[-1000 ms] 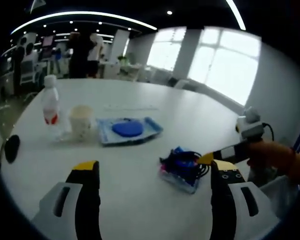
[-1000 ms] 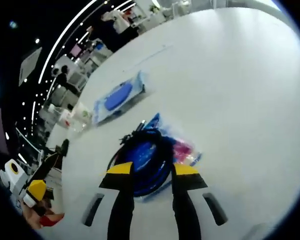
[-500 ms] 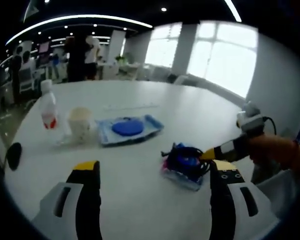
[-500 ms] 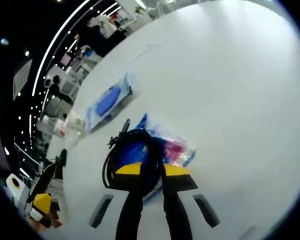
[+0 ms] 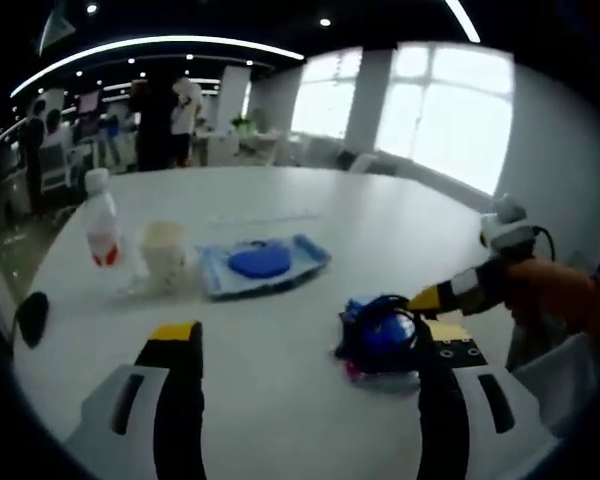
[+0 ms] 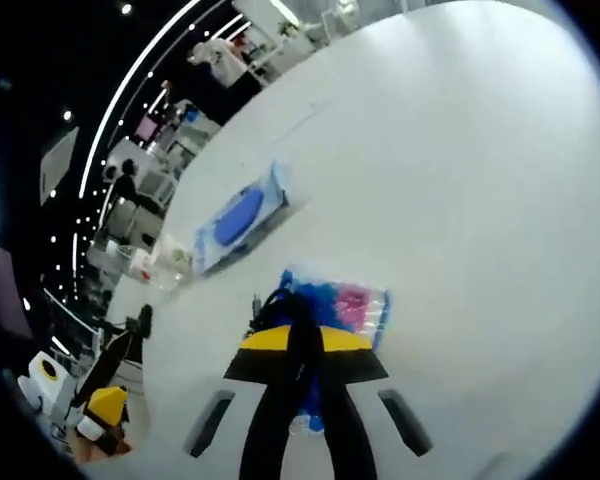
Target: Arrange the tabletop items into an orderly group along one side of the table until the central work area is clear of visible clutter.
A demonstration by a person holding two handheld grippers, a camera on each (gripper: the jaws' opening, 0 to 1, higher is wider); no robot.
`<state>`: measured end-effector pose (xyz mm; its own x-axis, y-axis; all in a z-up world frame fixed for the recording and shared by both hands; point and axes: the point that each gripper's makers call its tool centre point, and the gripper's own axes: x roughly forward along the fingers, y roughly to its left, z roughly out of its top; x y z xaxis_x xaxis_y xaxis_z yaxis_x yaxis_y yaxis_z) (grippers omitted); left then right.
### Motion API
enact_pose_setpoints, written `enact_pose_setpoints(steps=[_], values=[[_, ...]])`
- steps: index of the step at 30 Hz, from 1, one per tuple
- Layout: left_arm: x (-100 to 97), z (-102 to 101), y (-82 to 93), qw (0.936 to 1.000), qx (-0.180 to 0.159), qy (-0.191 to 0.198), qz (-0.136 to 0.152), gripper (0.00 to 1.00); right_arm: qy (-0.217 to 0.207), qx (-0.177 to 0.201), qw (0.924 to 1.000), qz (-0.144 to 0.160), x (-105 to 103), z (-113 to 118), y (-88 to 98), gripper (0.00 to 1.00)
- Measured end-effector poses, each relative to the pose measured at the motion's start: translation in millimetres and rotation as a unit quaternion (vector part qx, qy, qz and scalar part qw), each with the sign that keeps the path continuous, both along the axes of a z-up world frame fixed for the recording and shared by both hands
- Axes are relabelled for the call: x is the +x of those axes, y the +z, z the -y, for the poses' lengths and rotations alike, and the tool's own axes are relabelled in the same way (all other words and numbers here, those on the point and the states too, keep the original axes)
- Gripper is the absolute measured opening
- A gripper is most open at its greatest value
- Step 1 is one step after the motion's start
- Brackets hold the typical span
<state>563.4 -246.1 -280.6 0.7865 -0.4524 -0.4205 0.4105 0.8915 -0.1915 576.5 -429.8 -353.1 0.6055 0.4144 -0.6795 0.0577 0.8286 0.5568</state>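
In the right gripper view, the right gripper stood nearest, its yellow-tipped jaws drawn together and clamped on the clear packet of blue and pink items, with a black cable loop bunched at the packet's left edge. The packet rested on the white round table. Beyond the packet, up and to its left, lay the blue tray with a blue disc in it, well apart from the packet. Farther left of the tray stood the paper cup, too blurred for detail.

In the left gripper view, the left gripper hung over the near table with its jaws wide apart, nothing between them. The packet sat just inside the right-hand jaw, and the right gripper reached it from the right, held by a person's hand. Past the packet and to its left lay the blue tray. Just left of the tray stood the paper cup, and left of the cup a clear bottle with a red label. A small dark object lay at the table's left edge, far from the packet. Behind the table, people stood in an office space before bright windows.
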Motion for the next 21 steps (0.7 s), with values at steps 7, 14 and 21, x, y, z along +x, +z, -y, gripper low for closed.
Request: enact_pose_setpoints(steps=[7,14,21], values=[[0.1,-2,1.8,1.0,-0.001,0.001,0.003,0.84,0.022,0.025,0.9989,0.033,4,-11,21.6,0.05],[-0.4,0,0.9,1.0,-0.006,-0.004,0.001,0.83,0.055,0.037,0.9939,0.088,9,-23,50.5,0.05],[-1.2,3,3.6,0.9995,-0.03,-0.009,-0.002,0.81,0.096,0.05,0.9854,0.132,5,-38,77.2,0.04]])
